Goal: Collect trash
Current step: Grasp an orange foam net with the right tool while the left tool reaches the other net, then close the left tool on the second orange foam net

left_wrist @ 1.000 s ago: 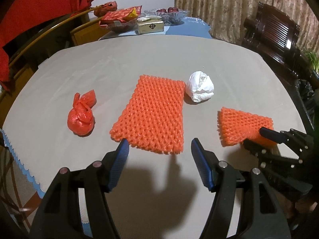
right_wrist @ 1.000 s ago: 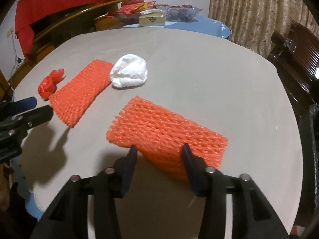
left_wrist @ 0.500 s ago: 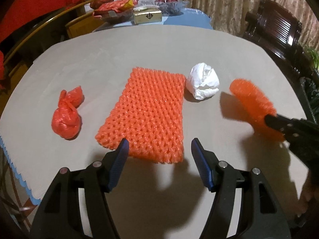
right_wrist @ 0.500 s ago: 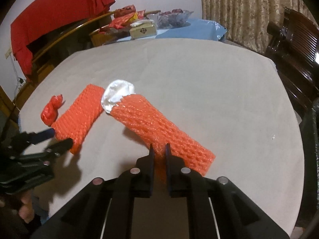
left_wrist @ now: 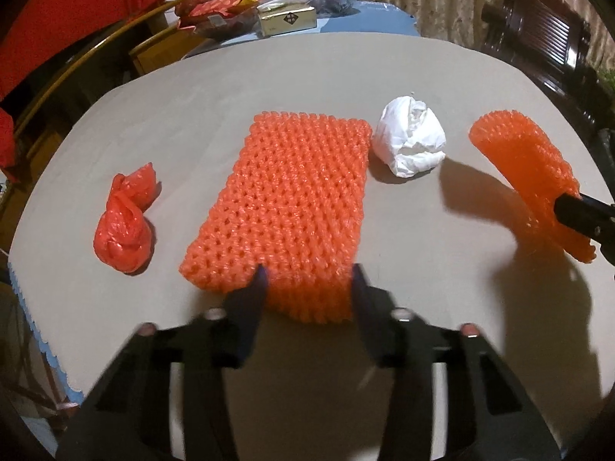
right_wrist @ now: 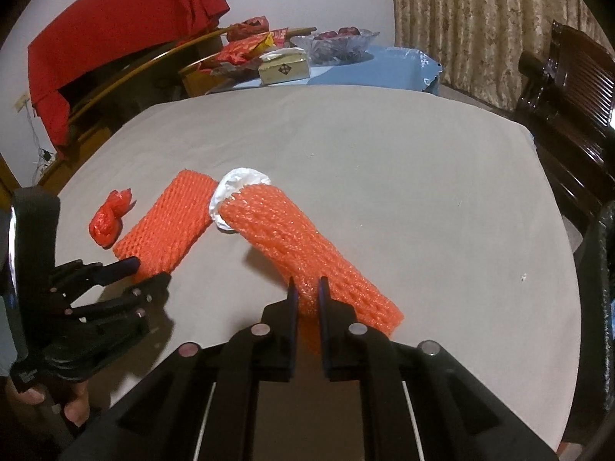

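A large orange foam net lies flat mid-table. My left gripper has its jaws closing over the net's near edge, which sits between the blurred fingers; a firm pinch does not show. It also appears in the right wrist view as the left gripper. My right gripper is shut on a smaller orange foam net, held tilted above the table; the left wrist view shows this smaller net at the right. A white crumpled wad and a knotted red plastic bag rest on the cloth.
At the far end stand a gold box, red snack packets and a glass bowl of fruit. A dark wooden chair flanks the right edge. Red cloth hangs at the back left. A person's hand grips the left tool.
The right gripper shut on the smaller net and raised it off the table. The left gripper came down and forward onto the large net's near edge, its jaws narrowing.
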Motion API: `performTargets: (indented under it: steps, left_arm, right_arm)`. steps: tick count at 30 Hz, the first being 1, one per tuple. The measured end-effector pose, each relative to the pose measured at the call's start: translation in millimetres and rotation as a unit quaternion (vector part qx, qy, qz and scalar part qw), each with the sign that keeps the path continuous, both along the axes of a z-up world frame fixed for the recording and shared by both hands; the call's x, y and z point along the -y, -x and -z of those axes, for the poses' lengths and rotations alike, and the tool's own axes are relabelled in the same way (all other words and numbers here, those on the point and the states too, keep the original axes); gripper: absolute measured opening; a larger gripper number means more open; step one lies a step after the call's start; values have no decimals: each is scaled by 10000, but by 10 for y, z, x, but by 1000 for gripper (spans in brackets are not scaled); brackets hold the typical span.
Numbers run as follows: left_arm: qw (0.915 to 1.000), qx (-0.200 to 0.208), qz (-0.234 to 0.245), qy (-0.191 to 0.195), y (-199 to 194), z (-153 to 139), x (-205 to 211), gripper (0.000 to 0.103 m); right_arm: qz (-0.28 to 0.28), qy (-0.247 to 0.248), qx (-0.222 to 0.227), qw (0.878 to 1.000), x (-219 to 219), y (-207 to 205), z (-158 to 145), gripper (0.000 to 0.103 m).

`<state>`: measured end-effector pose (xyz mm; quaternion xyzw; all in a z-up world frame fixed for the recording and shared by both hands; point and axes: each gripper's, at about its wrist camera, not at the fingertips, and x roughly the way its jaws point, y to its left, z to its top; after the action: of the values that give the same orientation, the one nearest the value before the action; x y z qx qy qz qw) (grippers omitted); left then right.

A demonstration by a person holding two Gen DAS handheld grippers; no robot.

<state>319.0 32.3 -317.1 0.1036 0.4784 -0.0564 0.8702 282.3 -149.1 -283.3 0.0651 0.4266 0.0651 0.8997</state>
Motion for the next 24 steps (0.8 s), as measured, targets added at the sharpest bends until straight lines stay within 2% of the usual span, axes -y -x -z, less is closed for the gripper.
performTargets:
  steps: [2,5,9,24]
  left_arm:
    - [10000,19,-39,61,-2,-28,-32,17]
    - [9997,34,-139,194,-11,-95,-82,10]
    - [9993,106,-217,296,52,-229,-98,10]
    - [9958,626,-229,630,659,-1142,168,10]
  right_arm:
    - [-12,-12,10,10000,4,13,-34,9]
    - [8,-44,78,10000,18,42,-115,9]
    - [24,-79,187,9998,30,97,-246,9]
    - [171,-171,723,9971,192,538,-957,9]
